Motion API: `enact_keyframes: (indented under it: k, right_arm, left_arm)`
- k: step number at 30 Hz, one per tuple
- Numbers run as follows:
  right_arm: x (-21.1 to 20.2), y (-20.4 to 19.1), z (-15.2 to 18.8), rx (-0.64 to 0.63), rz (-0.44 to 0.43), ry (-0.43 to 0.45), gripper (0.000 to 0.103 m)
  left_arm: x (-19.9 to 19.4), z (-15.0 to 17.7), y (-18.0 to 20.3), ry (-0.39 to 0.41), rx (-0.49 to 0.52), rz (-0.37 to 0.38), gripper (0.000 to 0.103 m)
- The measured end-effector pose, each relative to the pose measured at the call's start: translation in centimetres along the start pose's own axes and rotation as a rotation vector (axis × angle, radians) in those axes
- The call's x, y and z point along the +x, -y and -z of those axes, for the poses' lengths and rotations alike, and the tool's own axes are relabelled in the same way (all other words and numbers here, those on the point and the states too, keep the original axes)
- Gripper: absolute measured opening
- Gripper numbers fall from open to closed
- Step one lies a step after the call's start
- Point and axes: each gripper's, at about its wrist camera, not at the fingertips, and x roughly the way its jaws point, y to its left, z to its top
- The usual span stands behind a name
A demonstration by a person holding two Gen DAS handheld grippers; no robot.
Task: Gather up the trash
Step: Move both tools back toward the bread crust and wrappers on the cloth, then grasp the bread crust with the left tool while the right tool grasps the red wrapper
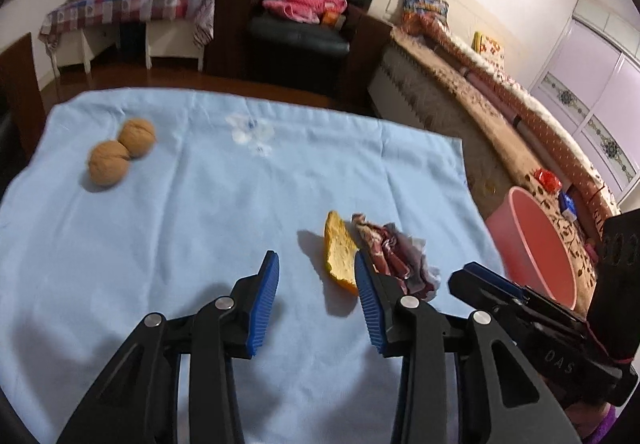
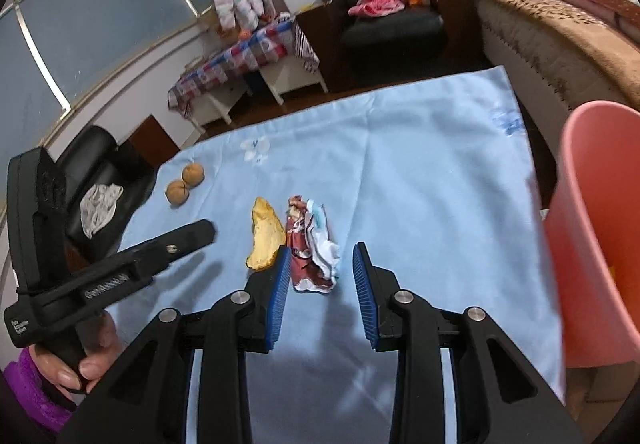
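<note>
Both tongs hang over the blue cloth (image 1: pixel 160 244), jaws apart, nothing between the pads.

Left tongs (image 1: pixel 316 276): gap sits over bare cloth. The orange peel (image 1: pixel 340 252) lies just ahead and to the right, with the right-hand pad overlapping the peel's near edge in view; whether they touch I can't tell. The crumpled wrapper (image 1: pixel 396 260) is right of the peel, pressed up against it.

Right tongs (image 2: pixel 322 268): narrower gap. The wrapper (image 2: pixel 312 248) lies just ahead of the gap, its near end between the two tips in view, close to the left pad. The peel (image 2: pixel 266 234) is left of that pad, outside the gap.

Two walnuts (image 1: pixel 120 153) sit touching each other on the far left of the cloth, well apart from the trash. Pink bin (image 2: pixel 600 244) stands off the cloth's right edge. A hand (image 2: pixel 86 354) with a purple cuff grips the left tongs' handle.
</note>
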Motion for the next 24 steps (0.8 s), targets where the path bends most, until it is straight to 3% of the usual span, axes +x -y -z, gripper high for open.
enact_keyframes:
  k: [7, 14, 16, 17, 20, 24]
  right_arm:
    - [2.4, -0.1, -0.1, -0.007, 0.032, -0.047, 0.033]
    - [3.2, -0.4, 0.4, -0.046, 0.046, -0.070, 0.032]
    - [3.2, -0.3, 0.4, -0.033, 0.041, -0.071, 0.025]
    - [3.3, -0.3, 0.4, -0.031, 0.043, -0.075, 0.016]
    - [3.0, -0.5, 0.6, -0.029, 0.049, -0.070, 0.008]
    - [1.7, -0.5, 0.8, -0.023, 0.047, -0.041, 0.007]
  left_arm:
    - [3.3, -0.2, 1.2, -0.049, 0.022, 0.037, 0.037]
    - [4.6, 0.2, 2.2, -0.053, 0.081, -0.008, 0.022]
    - [4.6, 0.4, 2.3, -0.059, 0.082, -0.009, 0.008]
    - [4.6, 0.5, 2.3, -0.067, 0.079, -0.004, 0.004]
    - [3.9, 0.7, 2.2, -0.062, 0.075, 0.005, 0.003]
    - [2.5, 0.7, 2.4, -0.039, 0.083, 0.008, 0.002]
